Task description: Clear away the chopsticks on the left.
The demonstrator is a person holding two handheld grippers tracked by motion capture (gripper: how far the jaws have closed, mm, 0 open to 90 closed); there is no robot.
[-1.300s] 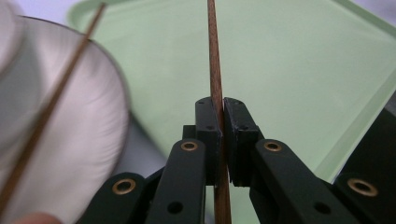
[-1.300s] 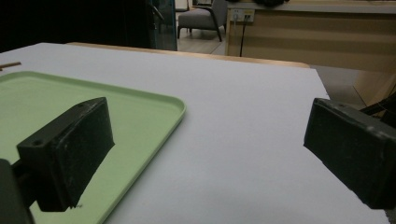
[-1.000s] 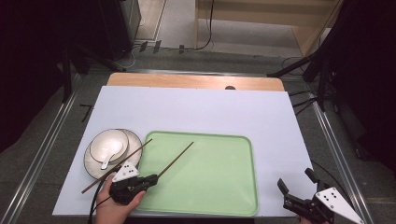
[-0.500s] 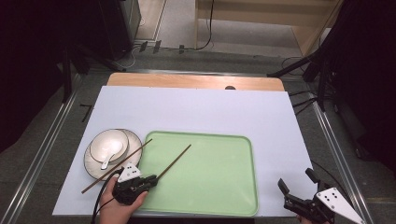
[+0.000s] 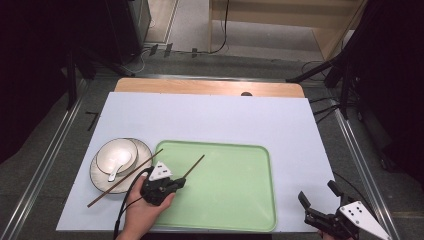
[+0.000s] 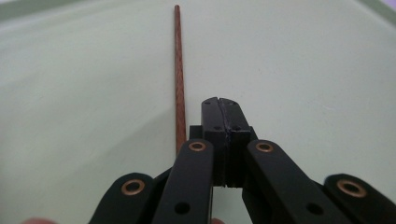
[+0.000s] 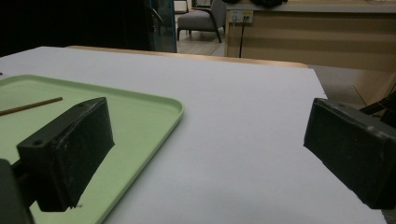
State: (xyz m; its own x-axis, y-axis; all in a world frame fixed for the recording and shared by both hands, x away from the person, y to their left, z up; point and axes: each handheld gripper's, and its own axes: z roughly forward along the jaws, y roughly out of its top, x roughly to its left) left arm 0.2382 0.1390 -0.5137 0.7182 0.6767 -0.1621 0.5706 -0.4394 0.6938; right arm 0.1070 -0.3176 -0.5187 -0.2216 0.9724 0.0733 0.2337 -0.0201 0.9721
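A green tray lies on the white table cover. One brown chopstick rests on the tray, pointing up and right. My left gripper sits low over the tray's left part. In the left gripper view its jaws have just been closing and meet with nothing between them. That chopstick runs along their left side and passes under the left link. A second chopstick lies across the plate. My right gripper stands open off the tray's lower right corner, its pads wide apart over bare cover.
The plate at the left carries a white bowl with a white spoon in it. A wooden tabletop strip shows beyond the cover. Metal rails run along both sides of the table. Cables lie on the floor behind.
My left gripper has moved to the right, farther onto the tray and along the chopstick, which has barely shifted. The right gripper has stayed put.
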